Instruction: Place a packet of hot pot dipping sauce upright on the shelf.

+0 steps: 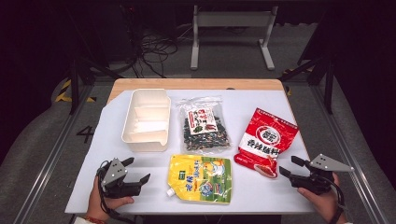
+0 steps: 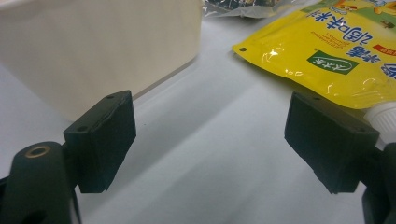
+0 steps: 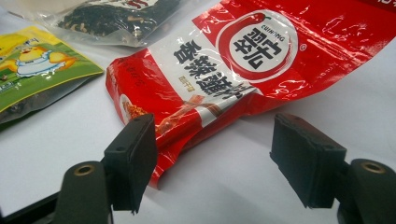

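Red pouch point(image 1: 265, 142) lies flat on the white desk point(image 1: 261, 189), well to the right of the white divided tray point(image 1: 145, 119), with the clear bag of dark snacks point(image 1: 204, 124) between the two and the yellow spout pouch point(image 1: 201, 178) in front of that bag. Right gripper point(image 1: 288, 167) hangs just beside the red pouch's near corner, its fingers point(image 3: 133, 161) apart and holding nothing; in the right gripper view the corner sits just ahead of one finger without being pinched. Left gripper point(image 1: 136, 171) waits just in front of the tray, fingers point(image 2: 103, 140) likewise spread over bare desk, the yellow pouch's cap point(image 2: 385, 119) near one of them. By the look of it, this is the approach to a first pick, likely packing the packets into the tray. Next move calls for sliding the right fingers around the red pouch's edge, clamping firmly on the slick film, then carrying it across to a tray compartment.
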Available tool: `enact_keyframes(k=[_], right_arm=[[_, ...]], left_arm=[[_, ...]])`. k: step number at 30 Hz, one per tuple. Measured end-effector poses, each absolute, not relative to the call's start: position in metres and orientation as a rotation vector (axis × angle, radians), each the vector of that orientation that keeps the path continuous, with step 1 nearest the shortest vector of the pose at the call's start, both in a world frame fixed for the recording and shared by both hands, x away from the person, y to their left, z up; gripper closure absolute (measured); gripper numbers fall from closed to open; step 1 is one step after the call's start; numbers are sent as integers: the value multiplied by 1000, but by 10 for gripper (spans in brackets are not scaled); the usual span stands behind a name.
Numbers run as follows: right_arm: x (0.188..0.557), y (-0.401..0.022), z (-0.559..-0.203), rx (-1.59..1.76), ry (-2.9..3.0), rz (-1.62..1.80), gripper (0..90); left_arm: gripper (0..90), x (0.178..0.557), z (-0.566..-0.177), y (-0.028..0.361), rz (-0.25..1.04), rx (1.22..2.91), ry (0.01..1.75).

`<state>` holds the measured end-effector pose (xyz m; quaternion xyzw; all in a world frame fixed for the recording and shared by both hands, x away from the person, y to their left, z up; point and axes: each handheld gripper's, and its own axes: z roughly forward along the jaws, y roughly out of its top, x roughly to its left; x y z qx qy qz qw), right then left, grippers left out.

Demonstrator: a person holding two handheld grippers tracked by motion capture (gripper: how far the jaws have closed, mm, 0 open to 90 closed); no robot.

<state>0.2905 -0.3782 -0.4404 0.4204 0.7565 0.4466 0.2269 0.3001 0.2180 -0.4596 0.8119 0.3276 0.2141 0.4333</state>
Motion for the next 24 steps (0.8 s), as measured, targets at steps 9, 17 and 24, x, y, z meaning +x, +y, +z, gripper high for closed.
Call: enact_keyframes(k=[9,17,24], right_arm=[[305,-389,-438,1254,2070,1262,208],[330,-399,-437,1348,2048,1288,163],[344,-403,-438,1410,2035,1284,115]], left_arm=[[178,297,-462,216,557,2062,797],[176,297,-462,217,546,2060,807],[170,297,-463,216,537,2073,801]])
